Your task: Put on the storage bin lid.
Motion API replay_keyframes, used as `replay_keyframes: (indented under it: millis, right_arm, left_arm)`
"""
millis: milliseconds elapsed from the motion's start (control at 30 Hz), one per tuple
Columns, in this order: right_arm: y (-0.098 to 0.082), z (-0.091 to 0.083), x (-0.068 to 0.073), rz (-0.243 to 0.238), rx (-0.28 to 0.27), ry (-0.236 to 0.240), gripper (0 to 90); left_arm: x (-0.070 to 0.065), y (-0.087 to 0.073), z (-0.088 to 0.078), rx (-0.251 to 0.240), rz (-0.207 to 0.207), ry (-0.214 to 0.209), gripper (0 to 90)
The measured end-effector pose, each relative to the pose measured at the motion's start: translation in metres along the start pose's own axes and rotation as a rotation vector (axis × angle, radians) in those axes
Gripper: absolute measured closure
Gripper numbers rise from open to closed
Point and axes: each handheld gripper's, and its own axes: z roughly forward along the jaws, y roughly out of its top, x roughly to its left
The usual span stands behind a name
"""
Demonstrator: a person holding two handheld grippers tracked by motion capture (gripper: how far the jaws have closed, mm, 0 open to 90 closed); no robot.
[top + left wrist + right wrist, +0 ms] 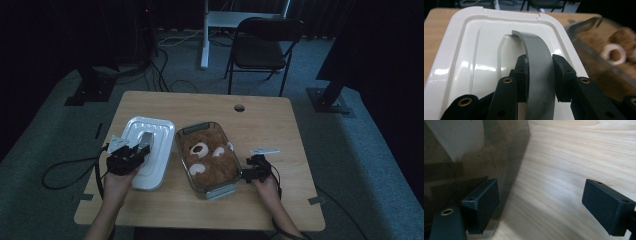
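The left gripper is near the front left part of the table. Its two black jaws are squeezed onto the grey handle of the white lid. In the left gripper view the handle curves up between the pads, and both pads press on it. The lid sits on the left side of the table, just beside the clear box.

The right gripper is at the front right corner of the box. Its jaws stand wide apart and hold nothing. One pad is right against the dark wall of the box, and the other is over bare wood.

The box sits in the middle of the table. A brown teddy bear lies inside it.

A black chair stands on the floor past the far edge.
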Motion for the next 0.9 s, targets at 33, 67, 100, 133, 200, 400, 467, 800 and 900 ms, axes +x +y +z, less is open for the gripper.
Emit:
replay_keyframes:
  millis: [33,67,100,133,200,400,467,800,900]
  right_arm:
    - [-0.001,0.001,0.002,-0.001,0.004,0.008,13.6]
    - [-0.001,0.002,0.004,-0.008,0.006,0.013,13.6]
    - [-0.001,0.003,0.006,-0.014,0.012,0.014,13.6]
    - [-0.001,0.004,0.009,-0.02,0.016,0.01,13.6]
    - [-0.001,0.006,0.013,-0.028,0.02,0.008,13.7]
    - [-0.001,0.012,0.026,-0.05,0.032,0.021,13.6]
    - [0.0,0.014,0.031,-0.061,0.035,0.029,13.7]
    - [0.007,0.031,0.069,-0.108,0.036,0.07,13.7]
    - [0.01,0.04,0.081,-0.125,0.038,0.1,13.6]
  left_arm:
    - [-0.002,0.002,-0.003,-0.006,0.006,-0.008,68.9]
    - [-0.003,0.005,-0.005,-0.01,0.007,-0.02,68.9]
    - [-0.005,0.007,-0.007,-0.015,0.006,-0.029,68.9]
    - [-0.006,0.009,-0.009,-0.02,0.008,-0.034,68.9]
    - [-0.009,0.012,-0.011,-0.034,0.016,-0.039,68.9]
    - [-0.022,0.019,-0.017,-0.059,0.034,-0.076,68.9]
    - [-0.026,0.019,-0.017,-0.058,0.041,-0.091,69.0]
    - [-0.043,0.021,-0.011,-0.047,0.063,-0.138,69.0]
    - [-0.047,0.022,-0.01,-0.046,0.065,-0.153,69.0]
